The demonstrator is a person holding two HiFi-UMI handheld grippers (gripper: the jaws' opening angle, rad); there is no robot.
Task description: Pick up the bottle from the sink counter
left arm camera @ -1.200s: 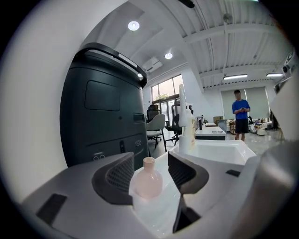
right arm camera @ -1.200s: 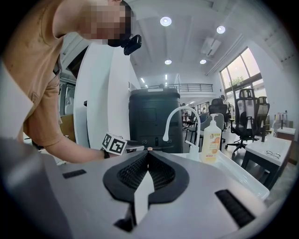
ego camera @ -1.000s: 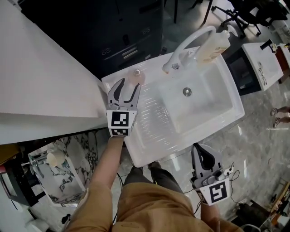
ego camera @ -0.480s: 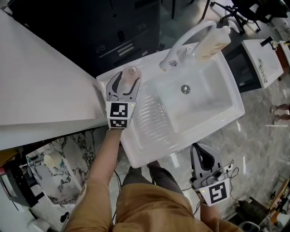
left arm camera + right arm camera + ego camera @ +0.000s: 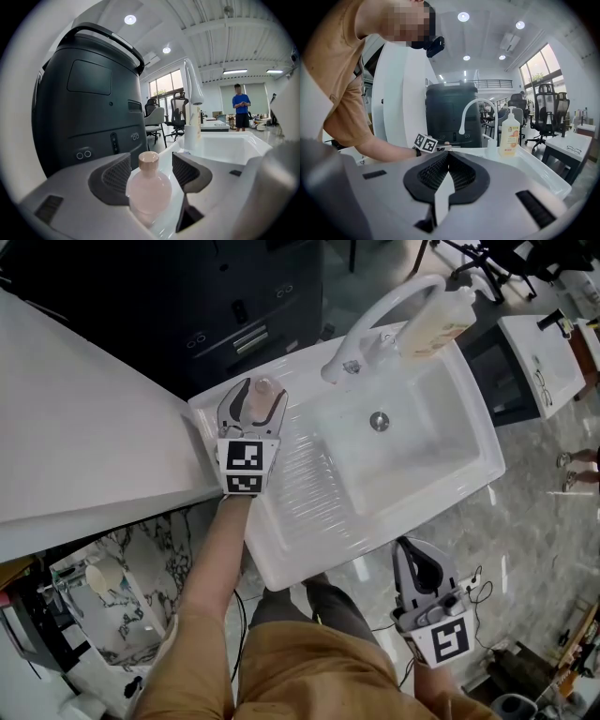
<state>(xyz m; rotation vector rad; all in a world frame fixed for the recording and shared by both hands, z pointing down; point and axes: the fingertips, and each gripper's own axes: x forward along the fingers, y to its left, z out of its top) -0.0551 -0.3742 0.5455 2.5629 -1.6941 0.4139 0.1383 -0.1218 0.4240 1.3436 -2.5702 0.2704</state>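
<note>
A small pale pink bottle [image 5: 263, 390] with a round cap stands upright on the far left corner of the white sink counter [image 5: 309, 486]. My left gripper [image 5: 256, 396] reaches over that corner, one jaw on each side of the bottle. In the left gripper view the bottle [image 5: 150, 187] sits between the ribbed pads [image 5: 118, 174] with a gap on both sides. The left gripper [image 5: 151, 165] is opening its jaws. My right gripper [image 5: 417, 557] hangs below the counter's near edge, and in its own view the right gripper [image 5: 447, 159] is shut on nothing.
A curved white faucet [image 5: 375, 326] and a pump bottle of orange soap [image 5: 436, 329] stand behind the basin [image 5: 422, 451]. A large black machine [image 5: 89, 112] rises just behind the counter. A white table [image 5: 84, 427] lies to the left. A person [image 5: 241, 110] stands far off.
My left gripper has moved forward over the counter's corner, so its jaws now flank the pink bottle. The right gripper has stayed where it was.
</note>
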